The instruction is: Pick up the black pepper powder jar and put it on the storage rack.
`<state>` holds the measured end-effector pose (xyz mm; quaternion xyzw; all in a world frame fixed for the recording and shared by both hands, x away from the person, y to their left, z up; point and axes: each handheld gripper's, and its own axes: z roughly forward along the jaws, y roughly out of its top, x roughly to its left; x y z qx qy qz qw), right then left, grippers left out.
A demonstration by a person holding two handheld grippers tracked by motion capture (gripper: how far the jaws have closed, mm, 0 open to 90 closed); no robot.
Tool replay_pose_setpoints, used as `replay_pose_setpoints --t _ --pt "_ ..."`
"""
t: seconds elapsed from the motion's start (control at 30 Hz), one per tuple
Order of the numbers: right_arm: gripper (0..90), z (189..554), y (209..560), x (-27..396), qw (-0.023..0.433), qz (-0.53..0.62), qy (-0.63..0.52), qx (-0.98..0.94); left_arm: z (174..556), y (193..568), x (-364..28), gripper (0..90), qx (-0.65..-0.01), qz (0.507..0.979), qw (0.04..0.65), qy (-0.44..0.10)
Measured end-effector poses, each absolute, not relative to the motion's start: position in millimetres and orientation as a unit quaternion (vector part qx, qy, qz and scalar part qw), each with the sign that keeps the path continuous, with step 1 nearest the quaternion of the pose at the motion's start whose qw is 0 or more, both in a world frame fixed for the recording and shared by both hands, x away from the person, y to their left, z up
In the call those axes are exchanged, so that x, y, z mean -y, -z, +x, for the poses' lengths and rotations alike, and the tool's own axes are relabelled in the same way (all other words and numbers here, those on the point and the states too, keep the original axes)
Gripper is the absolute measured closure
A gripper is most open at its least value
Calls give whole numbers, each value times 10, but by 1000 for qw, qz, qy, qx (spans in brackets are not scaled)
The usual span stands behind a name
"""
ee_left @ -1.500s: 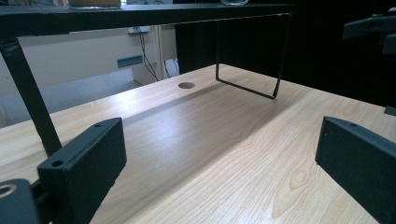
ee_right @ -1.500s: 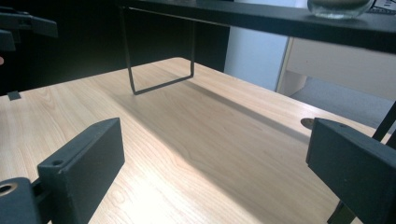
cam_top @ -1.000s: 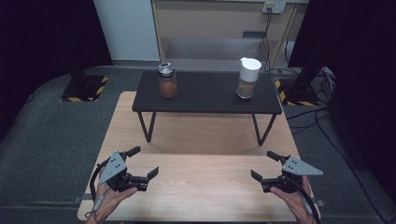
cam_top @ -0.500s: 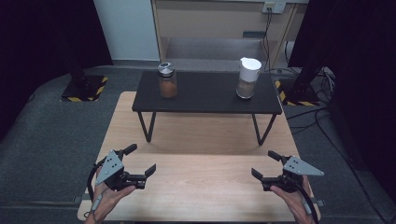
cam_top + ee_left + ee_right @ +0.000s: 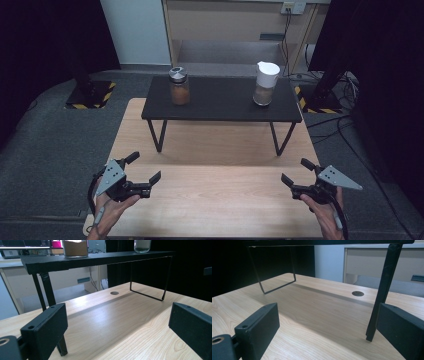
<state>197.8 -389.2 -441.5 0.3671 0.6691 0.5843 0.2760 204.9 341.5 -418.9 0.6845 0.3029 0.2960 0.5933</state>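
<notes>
Jars — a brown-filled jar (image 5: 179, 86) and a white-capped jar (image 5: 265, 83) — stand far on the black shelf (image 5: 220, 106); left gripper (image 5: 145, 174) and right gripper (image 5: 295, 173) hover near, jaws wide, holding nothing.

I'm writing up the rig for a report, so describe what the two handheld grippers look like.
Both are black. The left gripper and the right gripper each have two flat, blocky jaws and a grey three-cornered plate on top. In the gripper views, a small round hole marks the top of each jaw. A dark cable loops from the left gripper past the hand; another trails by the right hand. No sleeves show on the forearms.
</notes>
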Motion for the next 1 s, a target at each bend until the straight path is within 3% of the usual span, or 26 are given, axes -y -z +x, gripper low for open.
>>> replay_pose_setpoints --t 1.0 --pt "41 1987 4425 3863 278 360 -584 -672 2104 4193 -3408 8 -299 692 596 -276"
